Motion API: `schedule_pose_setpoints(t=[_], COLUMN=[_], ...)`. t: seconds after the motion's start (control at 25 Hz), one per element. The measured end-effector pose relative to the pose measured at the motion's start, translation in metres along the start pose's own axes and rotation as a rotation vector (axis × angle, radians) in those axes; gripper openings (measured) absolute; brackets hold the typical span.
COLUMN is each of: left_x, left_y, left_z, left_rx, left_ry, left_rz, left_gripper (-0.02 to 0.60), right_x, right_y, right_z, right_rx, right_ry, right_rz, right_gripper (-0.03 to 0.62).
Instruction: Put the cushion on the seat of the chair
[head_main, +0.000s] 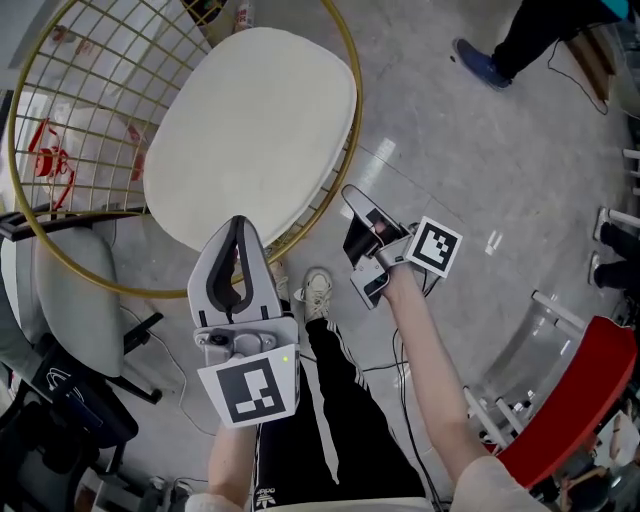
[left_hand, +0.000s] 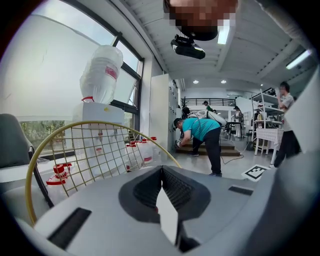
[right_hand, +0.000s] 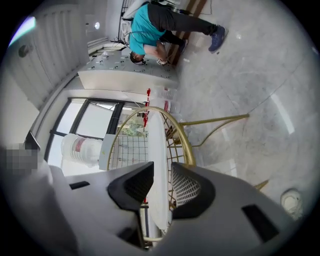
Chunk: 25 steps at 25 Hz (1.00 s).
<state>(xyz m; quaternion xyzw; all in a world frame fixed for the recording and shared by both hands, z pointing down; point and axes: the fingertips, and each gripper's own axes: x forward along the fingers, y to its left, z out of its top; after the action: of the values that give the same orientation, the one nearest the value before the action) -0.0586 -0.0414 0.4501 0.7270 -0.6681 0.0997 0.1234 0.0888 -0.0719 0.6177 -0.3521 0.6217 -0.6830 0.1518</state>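
A white oval cushion (head_main: 250, 120) lies on the seat of the gold wire chair (head_main: 100, 110). My left gripper (head_main: 238, 224) hovers over the cushion's near edge, its jaws meeting at the tips with nothing held. In the left gripper view the left gripper (left_hand: 161, 172) points past the chair's gold hoop (left_hand: 75, 127). My right gripper (head_main: 350, 196) sits just off the cushion's right edge beside the gold rim, jaws slightly apart. In the right gripper view the right gripper (right_hand: 162, 180) frames the cushion (right_hand: 159, 150) edge-on beyond the gap, with the chair (right_hand: 186, 145) beside it.
A grey office chair (head_main: 70, 300) stands close on the left. A red chair (head_main: 570, 400) is at lower right. My own legs and white shoe (head_main: 318, 290) are under the grippers. A person in a teal shirt (left_hand: 200, 130) bends over farther off, near water bottles (left_hand: 100, 75).
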Motion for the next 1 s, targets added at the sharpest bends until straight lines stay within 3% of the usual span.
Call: schedule_pose_setpoints(t=[0.16, 0.28, 0.4, 0.48, 0.6, 0.76, 0.88, 1.0], left_x=[0.001, -0.011, -0.037, -0.040, -0.035, -0.061, -0.087, -0.110], left_y=[0.002, 0.004, 0.005, 0.003, 0.005, 0.006, 0.007, 0.011], left_z=[0.013, 0.047, 0.086, 0.111, 0.179, 0.253, 0.294, 0.326], left_rx=[0.010, 0.015, 0.006, 0.005, -0.014, -0.037, -0.048, -0.024], left_ry=[-0.030, -0.043, -0.072, -0.113, -0.171, -0.232, -0.299, -0.360], left_rz=[0.011, 0.020, 0.034, 0.042, 0.046, 0.037, 0.042, 0.059], left_gripper=[0.014, 0.014, 0.014, 0.014, 0.014, 0.014, 0.014, 0.014], right_x=[-0.017, -0.048, -0.093, -0.109, -0.115, -0.139, -0.156, -0.164], right_y=[0.010, 0.055, 0.130, 0.196, 0.321, 0.458, 0.514, 0.542], right_z=[0.031, 0.053, 0.069, 0.082, 0.094, 0.067, 0.037, -0.002], right_rx=[-0.191, -0.409, -0.745, -0.995, -1.246, -1.442, -1.461, -1.509], right_ry=[-0.102, -0.194, -0.349, -0.474, -0.636, -0.762, -0.780, -0.728], right_rz=[-0.142, -0.299, -0.462, -0.504, -0.464, -0.356, -0.213, -0.115], right_gripper=[0.058, 0.038, 0.023, 0.018, 0.018, 0.018, 0.017, 0.018])
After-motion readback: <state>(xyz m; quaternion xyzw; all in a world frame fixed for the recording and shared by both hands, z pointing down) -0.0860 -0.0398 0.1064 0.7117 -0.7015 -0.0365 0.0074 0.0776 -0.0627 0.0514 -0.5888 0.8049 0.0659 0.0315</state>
